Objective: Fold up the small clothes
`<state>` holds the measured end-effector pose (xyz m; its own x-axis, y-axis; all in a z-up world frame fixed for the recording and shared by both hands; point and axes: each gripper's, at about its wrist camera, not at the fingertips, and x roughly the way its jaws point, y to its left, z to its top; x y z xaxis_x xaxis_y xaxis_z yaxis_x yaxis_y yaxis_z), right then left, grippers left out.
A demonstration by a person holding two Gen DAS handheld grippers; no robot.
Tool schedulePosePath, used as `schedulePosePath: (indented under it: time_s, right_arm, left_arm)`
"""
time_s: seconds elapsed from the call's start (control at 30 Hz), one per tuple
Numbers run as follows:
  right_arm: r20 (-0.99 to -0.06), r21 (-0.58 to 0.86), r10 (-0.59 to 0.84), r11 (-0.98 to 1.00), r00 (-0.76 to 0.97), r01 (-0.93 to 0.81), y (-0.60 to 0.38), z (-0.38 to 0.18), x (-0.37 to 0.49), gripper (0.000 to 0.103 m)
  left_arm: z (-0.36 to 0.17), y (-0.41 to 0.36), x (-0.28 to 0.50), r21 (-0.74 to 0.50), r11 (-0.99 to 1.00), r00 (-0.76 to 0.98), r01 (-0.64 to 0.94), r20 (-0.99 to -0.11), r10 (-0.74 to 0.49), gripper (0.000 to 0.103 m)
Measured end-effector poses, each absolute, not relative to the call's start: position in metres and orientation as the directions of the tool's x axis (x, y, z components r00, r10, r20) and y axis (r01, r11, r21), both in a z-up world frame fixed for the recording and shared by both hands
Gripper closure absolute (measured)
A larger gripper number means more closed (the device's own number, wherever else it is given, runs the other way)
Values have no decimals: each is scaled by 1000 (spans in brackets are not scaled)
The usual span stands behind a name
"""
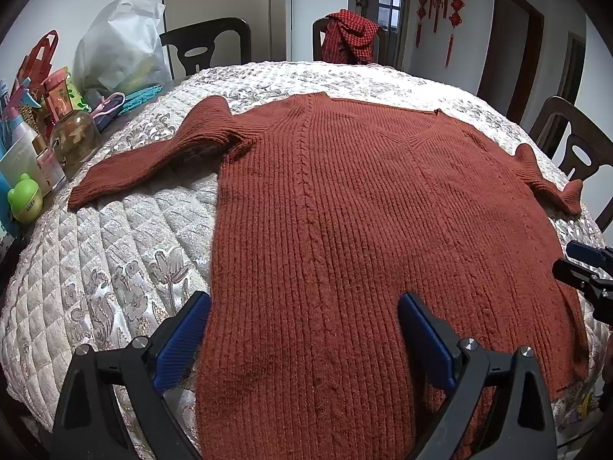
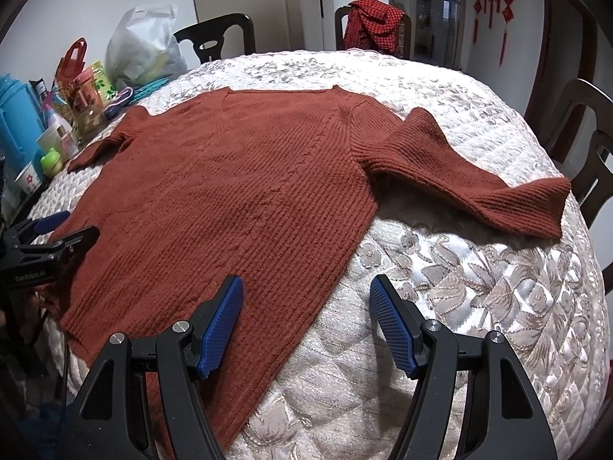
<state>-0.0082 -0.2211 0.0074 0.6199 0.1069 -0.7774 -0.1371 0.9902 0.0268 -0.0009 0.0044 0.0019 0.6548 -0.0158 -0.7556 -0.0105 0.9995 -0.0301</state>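
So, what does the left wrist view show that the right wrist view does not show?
Only the left wrist view shows the far tip of the left sleeve and the cable line down the front. Only the right wrist view shows the blue thermos and the whole right sleeve. Both show the rust sweater lying flat on the quilted cover, and both grippers, left and right, open.
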Motion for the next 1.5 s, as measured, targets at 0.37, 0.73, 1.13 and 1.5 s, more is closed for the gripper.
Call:
schedulePosePath:
  time_s: [0.37, 0.73, 1.13, 1.5]
  right_arm:
    - [-752, 13, 136, 981, 645, -191, -203, 23, 0, 34]
    - [-745, 13, 167, 972, 646, -235, -183, 27, 23, 34]
    - [-742, 10, 181, 966, 645, -259, -172, 27, 35, 34]
    - [-745, 13, 181, 966, 642, -257, -173, 25, 44, 34]
  left_arm:
    - [13, 13, 8, -19, 1000, 677, -17, -736, -3, 7]
    - [22, 75, 36, -41, 989, 701, -142, -710, 72, 18]
    - [4, 197, 61, -215, 882, 647, -420, -752, 125, 27]
    - [0, 218, 87, -197, 855, 636, -481, -749, 185, 86]
